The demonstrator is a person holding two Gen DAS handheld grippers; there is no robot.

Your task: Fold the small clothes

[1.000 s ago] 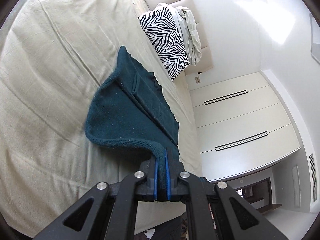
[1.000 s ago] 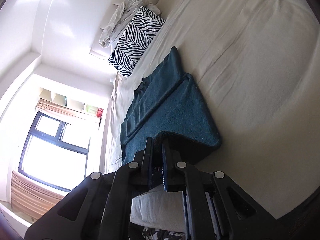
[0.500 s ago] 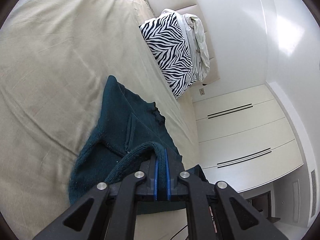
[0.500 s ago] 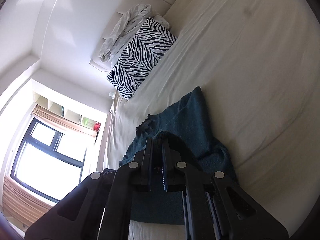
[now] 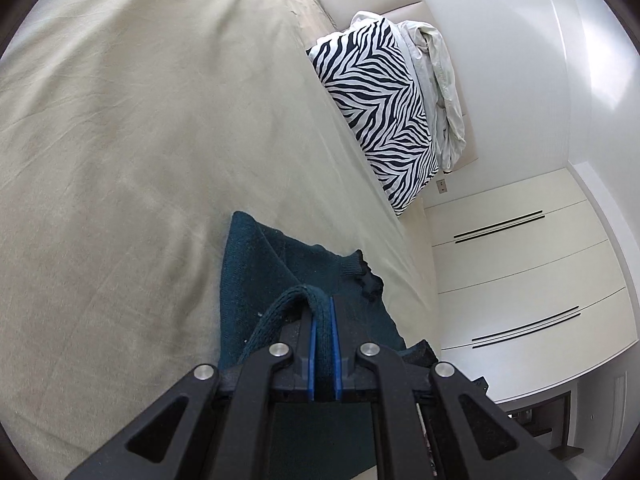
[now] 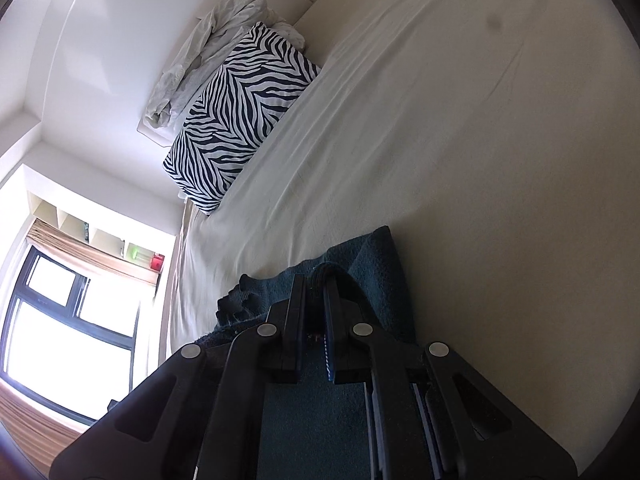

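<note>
A dark teal knitted garment [image 5: 260, 268] lies on the beige bed sheet [image 5: 140, 128], folded over on itself. My left gripper [image 5: 323, 304] is shut on its ribbed edge, which loops up between the blue pads. In the right wrist view the same garment [image 6: 376, 264] spreads under and ahead of my right gripper [image 6: 316, 280], which is shut on another fold of its edge. The far part of the garment still rests flat on the sheet [image 6: 460, 140]; the part under the gripper bodies is hidden.
A zebra-striped pillow [image 5: 384, 120] leans at the head of the bed with a crumpled pale cloth [image 5: 444, 92] behind it. White wardrobe doors [image 5: 520, 280] stand beyond the bed's edge. A window [image 6: 60, 320] and shelves lie to the other side.
Both grippers have carried the held edge forward over the garment toward the pillow end. The visible stretch of teal cloth ahead has shortened and the pillow looms larger.
</note>
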